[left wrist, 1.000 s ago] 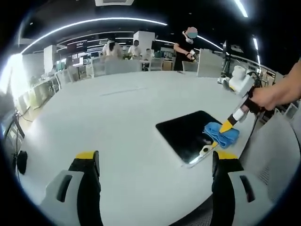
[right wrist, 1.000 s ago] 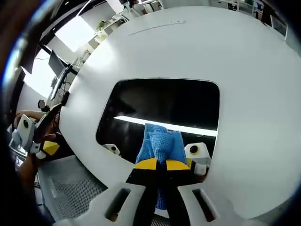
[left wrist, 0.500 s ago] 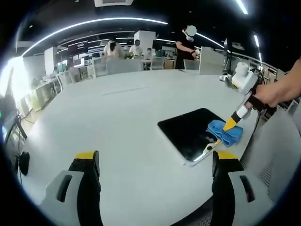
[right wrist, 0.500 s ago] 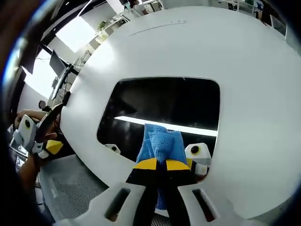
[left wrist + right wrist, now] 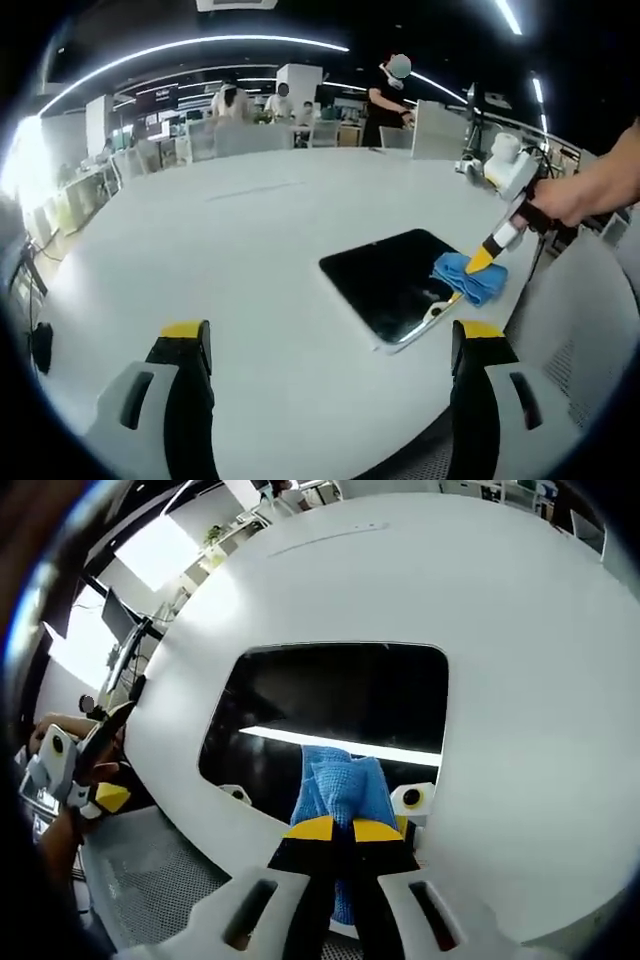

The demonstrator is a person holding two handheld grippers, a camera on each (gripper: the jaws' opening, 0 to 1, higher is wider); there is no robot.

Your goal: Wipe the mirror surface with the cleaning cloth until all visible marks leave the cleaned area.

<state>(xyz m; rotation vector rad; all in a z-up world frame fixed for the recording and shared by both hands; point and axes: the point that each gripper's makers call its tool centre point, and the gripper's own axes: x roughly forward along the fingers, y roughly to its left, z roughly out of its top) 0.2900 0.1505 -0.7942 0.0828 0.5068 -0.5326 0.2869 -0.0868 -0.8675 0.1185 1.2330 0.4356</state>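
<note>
An open office surrounds a wide white desk, where the dark mirror lies near the edge. The right gripper is clamped on the blue cloth, pressing it onto the mirror's near edge; wiping looks underway, and the next stroke should sweep across the glass. The left gripper hangs open, well apart.

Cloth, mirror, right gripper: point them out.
blue cloth (image 5: 340,780), right gripper view, on its weave above the jaws.
mirror (image 5: 380,280), left gripper view, on its dark glass.
right gripper (image 5: 334,829), right gripper view, between its yellow tips.
</note>
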